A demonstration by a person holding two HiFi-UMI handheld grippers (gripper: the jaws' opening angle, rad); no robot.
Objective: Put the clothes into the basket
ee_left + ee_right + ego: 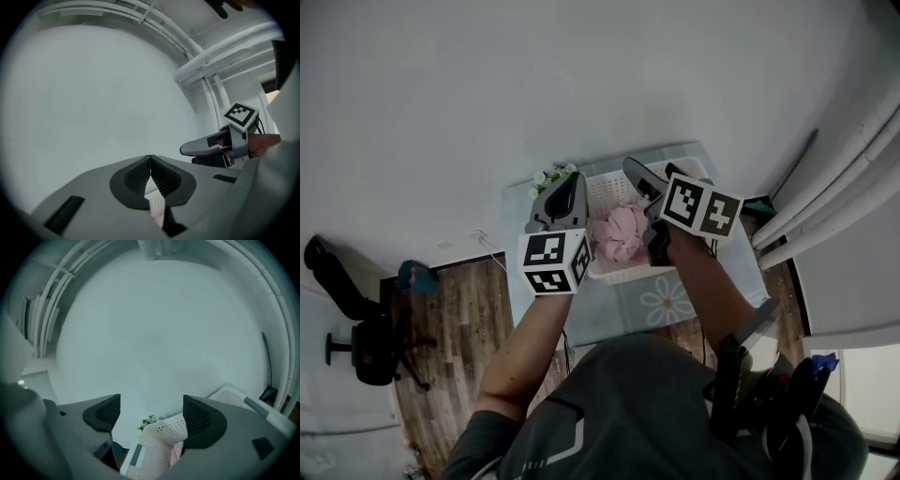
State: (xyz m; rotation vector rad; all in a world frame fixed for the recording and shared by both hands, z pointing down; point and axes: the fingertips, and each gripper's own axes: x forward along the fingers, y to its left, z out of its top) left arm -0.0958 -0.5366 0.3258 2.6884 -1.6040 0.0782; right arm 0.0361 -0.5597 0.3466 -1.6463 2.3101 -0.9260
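Both bare forearms reach forward from the person's body, side by side, each hand carrying a gripper. The left gripper point(574, 184) points ahead and down at the end of the left forearm point(530, 328), its marker cube point(554, 262) facing up towards the head camera. In the left gripper view its jaws stand pressed together, the ribbed pads point(140, 176) meeting at the tips. The right gripper point(651, 171), on the right forearm point(705, 277), is level with the left and angled slightly inward, its marker cube point(701, 206) tilted. In the right gripper view its jaws stand wide apart.
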